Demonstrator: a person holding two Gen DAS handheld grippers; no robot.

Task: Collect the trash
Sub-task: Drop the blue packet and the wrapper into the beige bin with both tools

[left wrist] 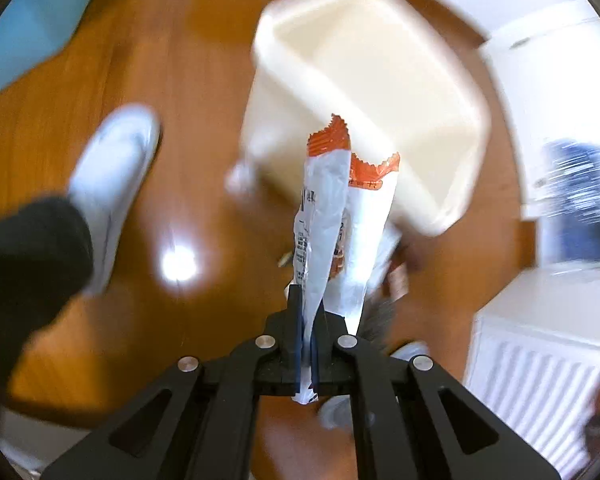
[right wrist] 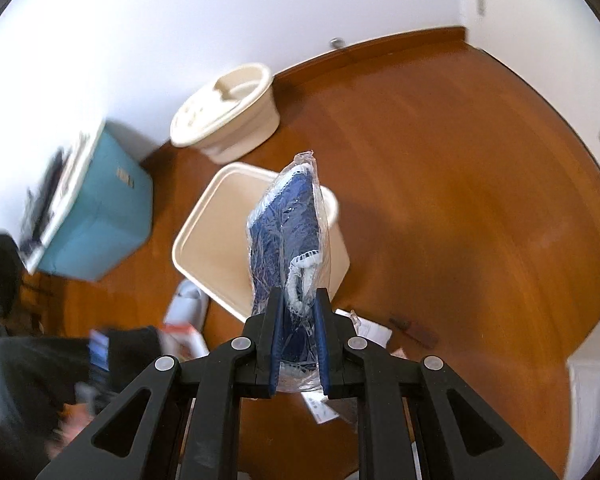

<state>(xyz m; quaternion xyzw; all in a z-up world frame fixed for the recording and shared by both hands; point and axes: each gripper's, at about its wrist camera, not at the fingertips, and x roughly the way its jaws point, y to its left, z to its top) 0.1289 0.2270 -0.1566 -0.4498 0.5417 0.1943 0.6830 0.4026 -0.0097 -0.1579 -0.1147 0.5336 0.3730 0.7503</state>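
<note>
My left gripper (left wrist: 307, 304) is shut on a torn white wrapper with an orange-red top edge (left wrist: 328, 208), which stands up between the fingers. Beyond it, blurred, lies the open cream bin (left wrist: 364, 92) on the wooden floor. My right gripper (right wrist: 298, 300) is shut on a clear plastic bag holding a dark blue item with white trim (right wrist: 288, 232). That bag hangs in front of the same cream bin (right wrist: 212, 240), seen from above. More litter lies on the floor below the right gripper: white papers (right wrist: 370, 330) and a small brown piece (right wrist: 414, 330).
A round cream lidded bucket (right wrist: 228, 120) stands by the white wall. A teal box (right wrist: 100, 216) is at the left. A person's white shoe (left wrist: 112, 176) and dark trouser leg (left wrist: 24, 264) stand left of the bin. A white radiator (left wrist: 540, 384) is at the lower right.
</note>
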